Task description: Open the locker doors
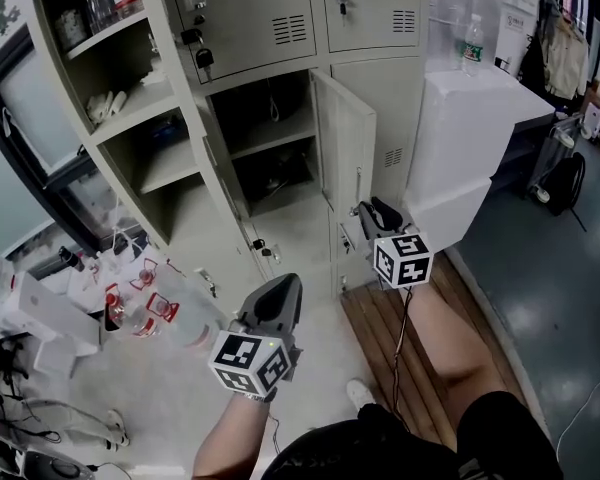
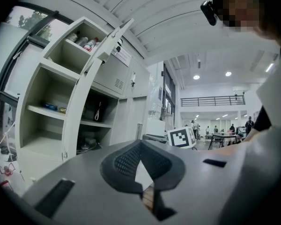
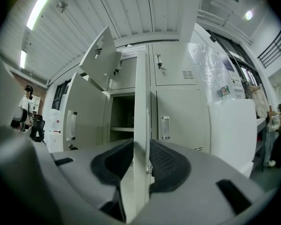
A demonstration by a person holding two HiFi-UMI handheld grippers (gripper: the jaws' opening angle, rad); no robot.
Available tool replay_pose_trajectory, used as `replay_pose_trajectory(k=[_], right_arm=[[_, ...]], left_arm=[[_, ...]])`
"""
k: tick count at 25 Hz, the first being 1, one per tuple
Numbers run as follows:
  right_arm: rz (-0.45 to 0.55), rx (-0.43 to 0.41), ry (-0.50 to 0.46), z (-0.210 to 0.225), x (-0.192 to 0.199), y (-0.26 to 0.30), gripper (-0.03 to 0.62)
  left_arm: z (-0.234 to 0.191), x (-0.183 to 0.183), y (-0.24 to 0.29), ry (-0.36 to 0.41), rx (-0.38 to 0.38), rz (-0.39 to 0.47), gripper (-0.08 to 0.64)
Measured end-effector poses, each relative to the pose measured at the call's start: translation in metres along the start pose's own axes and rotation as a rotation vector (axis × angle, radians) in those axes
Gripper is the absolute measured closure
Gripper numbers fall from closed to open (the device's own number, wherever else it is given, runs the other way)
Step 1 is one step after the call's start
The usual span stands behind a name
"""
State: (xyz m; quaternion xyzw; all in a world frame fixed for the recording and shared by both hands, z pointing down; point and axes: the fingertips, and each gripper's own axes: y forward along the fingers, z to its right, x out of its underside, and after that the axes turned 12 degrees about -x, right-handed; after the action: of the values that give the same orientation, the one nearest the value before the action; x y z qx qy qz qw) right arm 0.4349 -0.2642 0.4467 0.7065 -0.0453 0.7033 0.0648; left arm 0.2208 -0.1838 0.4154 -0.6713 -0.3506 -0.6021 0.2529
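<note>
Locker bank (image 1: 202, 148) partly opened: left-column compartments (image 1: 145, 158) and one middle door (image 1: 342, 153) stand open, the right tool (image 3: 141, 162) pinching that door's free edge, the left tool (image 2: 140, 165) closed on nothing, top-row doors (image 1: 260, 8) and right-column door (image 1: 385, 118) shut, seemingly left to do

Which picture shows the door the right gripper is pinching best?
The head view: it shows the whole open door swung out, with the right gripper on its edge. The right gripper view shows only that thin edge between the pads. In the left gripper view I cannot pick it out for sure.
</note>
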Motion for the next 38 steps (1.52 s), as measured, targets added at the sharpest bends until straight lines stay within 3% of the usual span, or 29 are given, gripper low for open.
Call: replay_pose_trajectory(k=[2, 6, 15, 23, 30, 38], right_arm=[[0.018, 0.050, -0.005, -0.001, -0.005, -0.010, 0.494], [0.043, 0.089, -0.017, -0.021, -0.018, -0.028, 0.591], [0.075, -0.057, -0.028, -0.126, -0.074, -0.039, 0.592], [0.079, -0.167, -0.025, -0.196, -0.092, -0.056, 0.592], [0.065, -0.263, -0.021, -0.221, -0.092, -0.073, 0.592], [0.038, -0.354, -0.027, -0.220, -0.087, -0.121, 0.592]], left_arm=[[-0.004, 0.001, -0.007, -0.008, -0.004, 0.003, 0.561], [-0.018, 0.002, -0.024, -0.017, -0.023, 0.008, 0.561], [-0.062, -0.026, -0.073, 0.012, -0.124, 0.075, 0.561], [-0.074, -0.031, -0.117, 0.018, -0.183, 0.088, 0.561], [-0.067, -0.037, -0.150, 0.002, -0.281, 0.116, 0.561], [-0.023, -0.030, -0.176, -0.021, -0.385, 0.132, 0.561]])
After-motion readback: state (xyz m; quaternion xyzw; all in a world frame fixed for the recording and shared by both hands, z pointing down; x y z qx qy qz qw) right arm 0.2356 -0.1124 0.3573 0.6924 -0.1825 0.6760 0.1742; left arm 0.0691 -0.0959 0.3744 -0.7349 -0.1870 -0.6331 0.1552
